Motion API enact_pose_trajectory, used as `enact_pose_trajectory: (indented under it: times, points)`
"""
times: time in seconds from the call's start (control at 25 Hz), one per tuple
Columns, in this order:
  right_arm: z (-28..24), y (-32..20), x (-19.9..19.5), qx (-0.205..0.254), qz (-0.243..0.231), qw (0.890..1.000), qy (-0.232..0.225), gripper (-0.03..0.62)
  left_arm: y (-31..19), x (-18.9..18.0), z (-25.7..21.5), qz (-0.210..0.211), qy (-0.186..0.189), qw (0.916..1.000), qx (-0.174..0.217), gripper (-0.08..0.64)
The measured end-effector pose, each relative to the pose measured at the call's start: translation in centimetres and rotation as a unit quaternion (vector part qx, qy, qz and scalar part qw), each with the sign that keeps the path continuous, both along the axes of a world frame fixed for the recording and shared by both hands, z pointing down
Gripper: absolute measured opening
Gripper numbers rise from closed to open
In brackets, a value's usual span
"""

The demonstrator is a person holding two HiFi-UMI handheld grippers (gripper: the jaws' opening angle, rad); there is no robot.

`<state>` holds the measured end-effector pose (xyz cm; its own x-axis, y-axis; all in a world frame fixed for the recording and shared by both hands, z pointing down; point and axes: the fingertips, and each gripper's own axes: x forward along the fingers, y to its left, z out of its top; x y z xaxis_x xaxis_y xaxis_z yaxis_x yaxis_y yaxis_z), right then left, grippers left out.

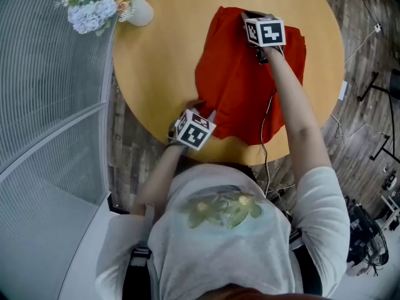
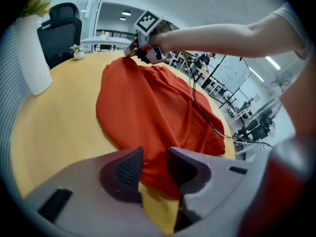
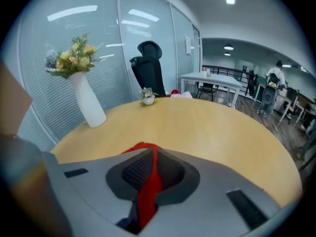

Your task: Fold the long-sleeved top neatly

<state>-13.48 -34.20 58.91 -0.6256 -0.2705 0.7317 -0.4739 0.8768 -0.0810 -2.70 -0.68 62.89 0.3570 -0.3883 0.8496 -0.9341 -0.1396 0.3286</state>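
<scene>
Clamped tight, the right claw has hold of a fold of the red top — a strip of red cloth runs straight down between its two pads. It grips the garment at its far edge, out toward the middle of the round wooden table, with the arm stretched forward over the cloth.

The left claw stands about half open at the near rim of the table. The near hem of the top lies in the gap between its pads, but they do not squeeze it, and bare tabletop shows just below the hem.

Between the two claws the top lies spread but rumpled, with soft ridges running along its length — its near edge reaches the table's rim. A thin black cable trails from the right claw back across the cloth beside the forearm. A white vase of pale flowers stands at the far left edge of the table, well apart from the top.
</scene>
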Motion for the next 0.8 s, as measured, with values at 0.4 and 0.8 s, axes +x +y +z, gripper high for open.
enact_pose_trajectory:
  times: [0.4,0.8]
  points:
    - [0.7,0.5,0.9,-0.046,0.009,0.999,-0.011,0.167,0.5,0.9,2.4,0.018,-0.053,0.9983,-0.02,0.127]
    - [-10.7,5.2,18.6,-0.004,0.13,0.986,-0.108,0.17,0.0,-1.9,3.5,0.028,-0.087,0.9958,0.007,0.132]
